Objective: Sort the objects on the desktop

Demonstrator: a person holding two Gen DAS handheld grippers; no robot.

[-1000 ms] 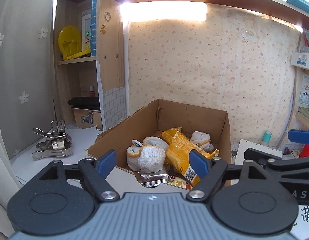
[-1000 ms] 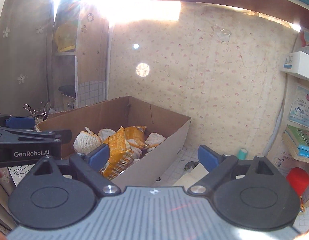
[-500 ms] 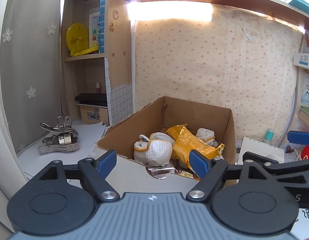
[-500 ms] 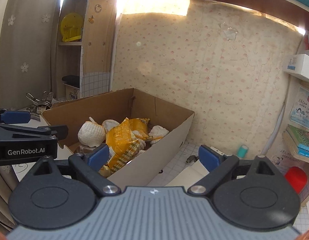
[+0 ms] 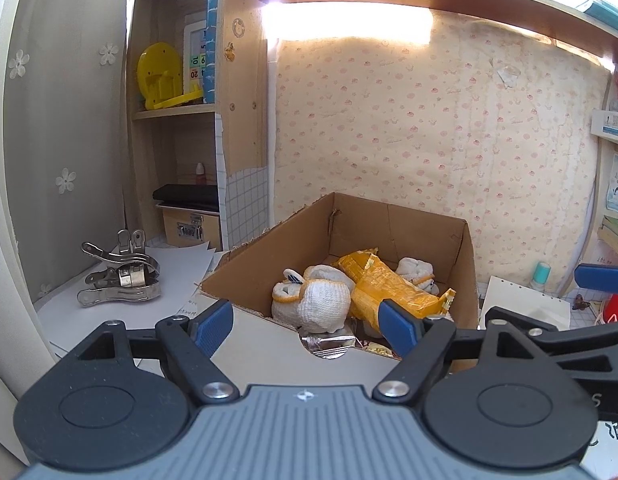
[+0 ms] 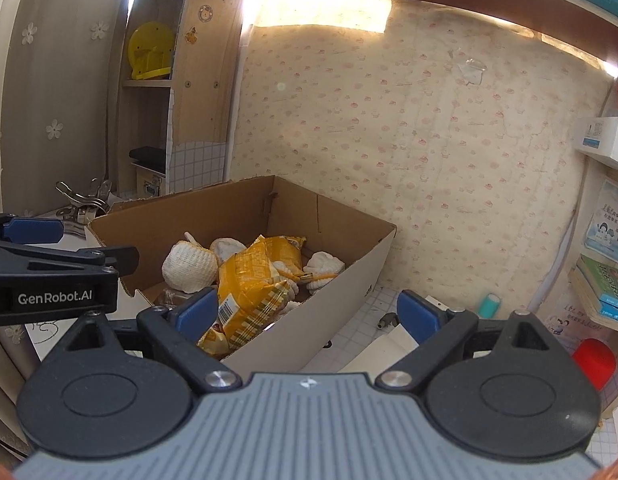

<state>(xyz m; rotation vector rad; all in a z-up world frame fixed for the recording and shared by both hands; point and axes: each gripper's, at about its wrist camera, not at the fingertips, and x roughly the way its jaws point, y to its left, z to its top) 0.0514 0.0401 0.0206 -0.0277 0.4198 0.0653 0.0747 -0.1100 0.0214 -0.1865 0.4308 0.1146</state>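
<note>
Cardboard box sits open on the desk against the patterned wall, and it holds the sorted things: a yellow snack bag lying across the middle, rolled white gloves with yellow cuffs on both sides of it, and a silver foil packet showing through a cutout in the near wall. Both tongs hover in front of the box, side by side. The left gripper stands released, its 2 blue pads wide apart with nothing between them. The right gripper is likewise spread wide and empty, aimed at the box's near right corner. Metal clips lie in a pile on white paper left of the box. A teal cylinder stands near the wall on the right, and a red object sits at the right edge, partly hidden.
</note>
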